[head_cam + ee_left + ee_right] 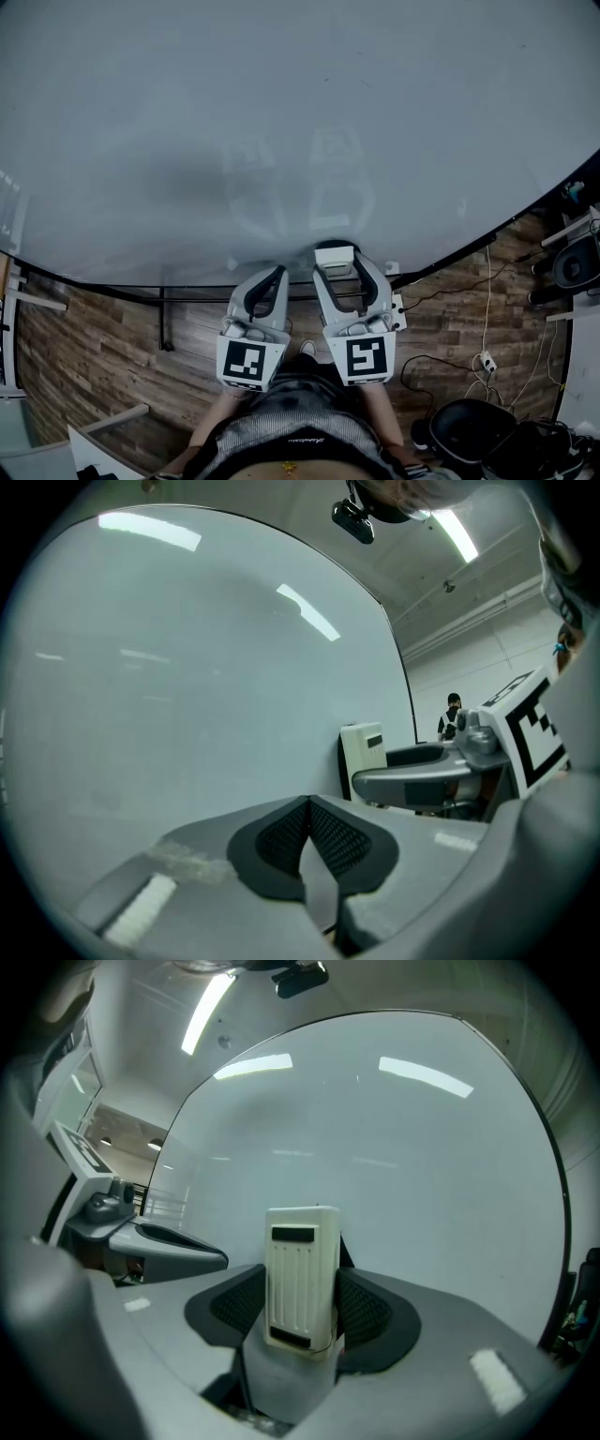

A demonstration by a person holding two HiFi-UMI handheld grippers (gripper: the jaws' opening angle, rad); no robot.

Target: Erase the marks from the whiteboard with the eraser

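While the one eraser [302, 1274] stands upright, clamped between the right gripper's [302, 1312] jaws, it sits low at centre frame, against the single whiteboard's [281, 112] lower edge in the head view. Just to its left, the left gripper [307, 806] has its jaws pressed together on themselves. Both grippers point at the board, which fills the upper frame. Wood floor [112, 347] lies below, with cables [487, 309] at lower right.

Grey gripper [336, 259], black-and-white marker cube [366, 357]
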